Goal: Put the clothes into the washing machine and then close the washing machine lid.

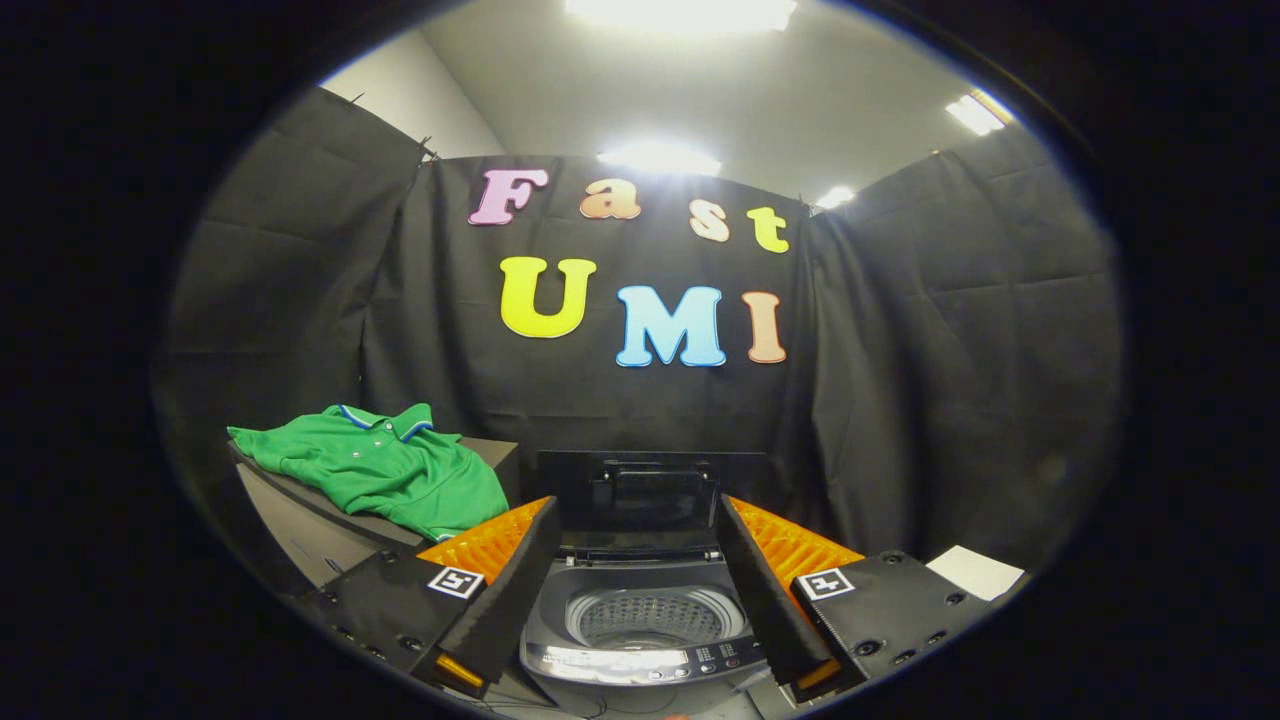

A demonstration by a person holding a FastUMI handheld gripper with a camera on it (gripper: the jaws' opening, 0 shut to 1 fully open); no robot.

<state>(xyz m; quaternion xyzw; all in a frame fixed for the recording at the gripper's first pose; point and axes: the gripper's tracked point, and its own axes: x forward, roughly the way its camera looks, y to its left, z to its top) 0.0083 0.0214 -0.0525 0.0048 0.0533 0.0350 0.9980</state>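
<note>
Now my tongs [640,575] gape, released | washing machine [640,620] bottom centre, lid [650,500] raised | green shirt [385,465] on desk [300,525], lower left

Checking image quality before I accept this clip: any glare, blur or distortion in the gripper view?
Gripper view: ceiling lights blow out to white; glare streaks the washing machine control panel; fisheye bends the booth walls; green shirt and drum stay sharp; the open gripper frames the drum, holding nothing.
</note>
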